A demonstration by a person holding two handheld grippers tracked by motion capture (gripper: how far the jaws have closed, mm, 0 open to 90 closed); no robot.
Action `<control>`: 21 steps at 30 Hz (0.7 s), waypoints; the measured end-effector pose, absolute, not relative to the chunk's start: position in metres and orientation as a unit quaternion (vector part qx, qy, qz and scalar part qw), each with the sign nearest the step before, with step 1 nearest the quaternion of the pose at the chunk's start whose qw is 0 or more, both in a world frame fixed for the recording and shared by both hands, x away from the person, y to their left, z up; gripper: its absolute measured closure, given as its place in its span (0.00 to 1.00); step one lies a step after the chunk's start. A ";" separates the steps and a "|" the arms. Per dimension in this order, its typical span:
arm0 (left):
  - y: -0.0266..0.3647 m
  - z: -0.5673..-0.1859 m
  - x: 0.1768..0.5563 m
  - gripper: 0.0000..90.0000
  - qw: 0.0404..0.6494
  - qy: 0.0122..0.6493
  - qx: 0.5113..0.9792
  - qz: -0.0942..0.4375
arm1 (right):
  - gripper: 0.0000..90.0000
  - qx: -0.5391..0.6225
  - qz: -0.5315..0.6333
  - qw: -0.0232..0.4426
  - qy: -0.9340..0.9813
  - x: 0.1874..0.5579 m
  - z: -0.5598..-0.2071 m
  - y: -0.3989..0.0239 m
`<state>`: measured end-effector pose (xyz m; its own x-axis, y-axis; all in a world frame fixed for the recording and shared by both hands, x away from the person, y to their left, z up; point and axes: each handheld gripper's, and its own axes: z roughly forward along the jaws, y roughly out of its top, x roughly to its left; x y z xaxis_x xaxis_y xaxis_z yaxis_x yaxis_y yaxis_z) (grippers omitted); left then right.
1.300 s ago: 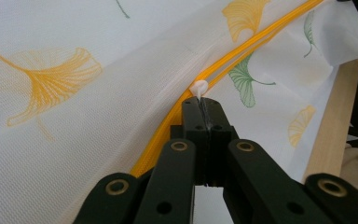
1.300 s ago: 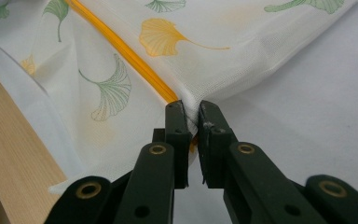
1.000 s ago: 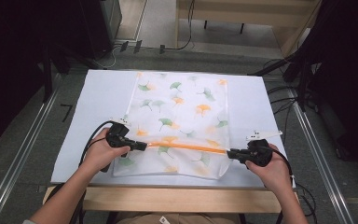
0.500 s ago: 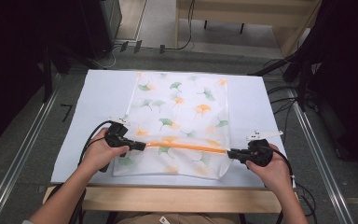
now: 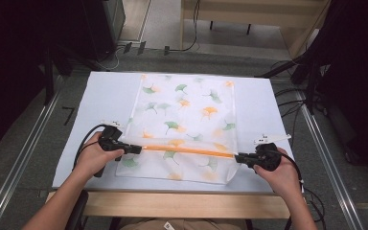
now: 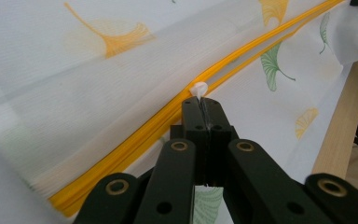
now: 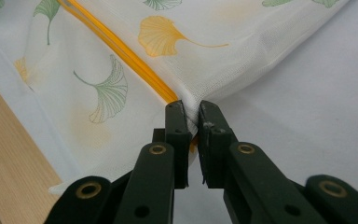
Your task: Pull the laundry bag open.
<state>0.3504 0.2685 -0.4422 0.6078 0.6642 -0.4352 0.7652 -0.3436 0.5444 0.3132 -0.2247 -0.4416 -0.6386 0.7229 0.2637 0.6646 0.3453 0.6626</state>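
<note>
You work at a table (image 5: pixel 100 96) topped with a pale bluish-white sheet, a bare wooden edge (image 5: pixel 182 203) along its 6 o'clock side. A white mesh zipper bag (image 5: pixel 187 110) printed with ginkgo leaves lies flat at centre, reaching from 12 toward 6 o'clock.

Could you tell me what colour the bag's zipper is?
Orange zipper, clearest in the left gripper view.

Bright, even overhead light — soft-focused close-ups, dark surroundings
</note>
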 end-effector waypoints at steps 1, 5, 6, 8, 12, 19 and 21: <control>0.269 -0.442 0.350 1.00 0.371 0.438 0.816 -0.069 | 0.94 0.423 0.385 0.038 0.819 0.313 -0.442 -0.225; 0.269 -0.442 0.350 1.00 0.369 0.437 0.818 -0.065 | 0.94 0.423 0.384 0.038 0.820 0.313 -0.442 -0.225; 0.270 -0.442 0.350 1.00 0.370 0.437 0.818 -0.064 | 0.94 0.423 0.384 0.039 0.820 0.313 -0.442 -0.225; 0.271 -0.442 0.350 1.00 0.369 0.437 0.818 -0.065 | 0.94 0.423 0.384 0.038 0.820 0.313 -0.442 -0.225; 0.274 -0.442 0.350 1.00 0.368 0.444 0.815 -0.063 | 0.94 0.424 0.384 0.039 0.819 0.314 -0.442 -0.225; 0.282 -0.440 0.349 1.00 0.369 0.448 0.812 -0.055 | 0.94 0.424 0.385 0.038 0.819 0.314 -0.443 -0.226; 0.285 -0.440 0.348 1.00 0.370 0.449 0.812 -0.054 | 0.94 0.424 0.384 0.038 0.819 0.314 -0.443 -0.226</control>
<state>0.3483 0.2849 -0.4403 0.5911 0.6891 -0.4192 0.7685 -0.3233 0.5521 0.3139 -0.2261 -0.4428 -0.6378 0.7236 0.2638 0.6655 0.3453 0.6617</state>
